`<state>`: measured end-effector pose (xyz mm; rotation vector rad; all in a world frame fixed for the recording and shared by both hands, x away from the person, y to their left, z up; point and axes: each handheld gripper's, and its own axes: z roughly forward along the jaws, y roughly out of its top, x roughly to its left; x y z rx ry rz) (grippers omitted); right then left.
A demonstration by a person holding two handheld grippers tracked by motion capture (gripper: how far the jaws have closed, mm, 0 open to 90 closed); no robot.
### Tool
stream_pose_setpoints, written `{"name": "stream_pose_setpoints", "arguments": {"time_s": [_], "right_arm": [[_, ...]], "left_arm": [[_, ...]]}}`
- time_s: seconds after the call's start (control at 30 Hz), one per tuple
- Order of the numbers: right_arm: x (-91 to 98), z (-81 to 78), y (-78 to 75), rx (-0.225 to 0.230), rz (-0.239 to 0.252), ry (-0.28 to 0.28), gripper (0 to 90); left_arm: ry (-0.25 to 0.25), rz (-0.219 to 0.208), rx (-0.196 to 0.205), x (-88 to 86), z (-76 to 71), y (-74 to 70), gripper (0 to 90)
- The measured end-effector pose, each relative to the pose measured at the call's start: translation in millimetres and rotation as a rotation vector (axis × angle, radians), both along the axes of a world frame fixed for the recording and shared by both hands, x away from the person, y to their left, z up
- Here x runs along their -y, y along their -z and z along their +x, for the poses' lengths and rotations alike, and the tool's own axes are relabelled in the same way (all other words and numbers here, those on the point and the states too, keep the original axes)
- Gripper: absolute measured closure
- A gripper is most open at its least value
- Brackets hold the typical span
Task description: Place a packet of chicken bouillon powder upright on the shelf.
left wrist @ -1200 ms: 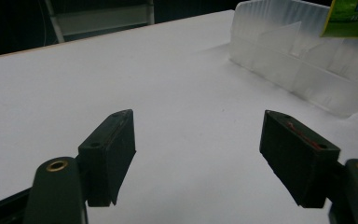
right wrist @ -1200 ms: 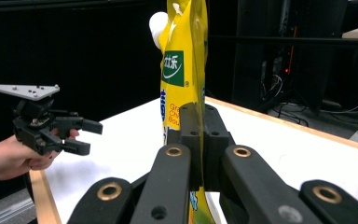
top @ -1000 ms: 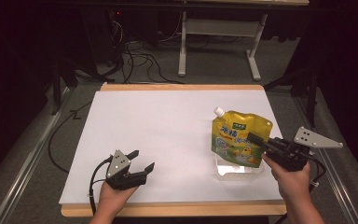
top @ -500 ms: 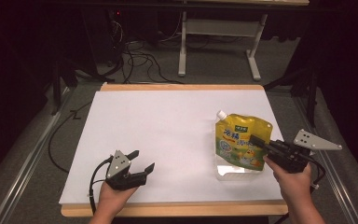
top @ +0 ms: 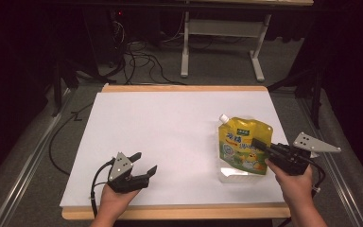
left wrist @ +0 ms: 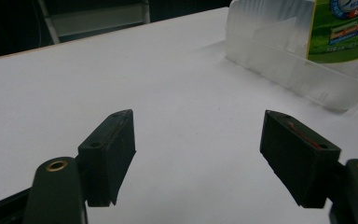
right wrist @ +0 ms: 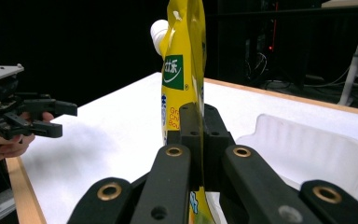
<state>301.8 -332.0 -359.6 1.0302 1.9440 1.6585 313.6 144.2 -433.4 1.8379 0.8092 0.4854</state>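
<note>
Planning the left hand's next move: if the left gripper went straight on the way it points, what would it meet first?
Probably the clear plastic tray under the yellow pouch; bare white table lies before it.

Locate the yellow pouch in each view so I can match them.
High view: yellow pouch right of centre, upright, right gripper clamped on its edge.
Left gripper view: top right corner, its lower part behind a clear tray.
Right gripper view: centre, edge-on, pinched between the jaws.
Shared landmark: the white table top.

One pouch, one clear tray, two hand-held grippers
</note>
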Motion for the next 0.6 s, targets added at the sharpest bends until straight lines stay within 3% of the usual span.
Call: {"name": "stream_pose_setpoints", "arguments": {"time_s": [0.6], "right_arm": [[4.9, 5.6, 14.9, -0.034, -0.017, 0.011, 90.0]], "left_arm": [[0.002, -0.006, 0.0, -0.8, -0.9, -0.9, 26.9]]}}
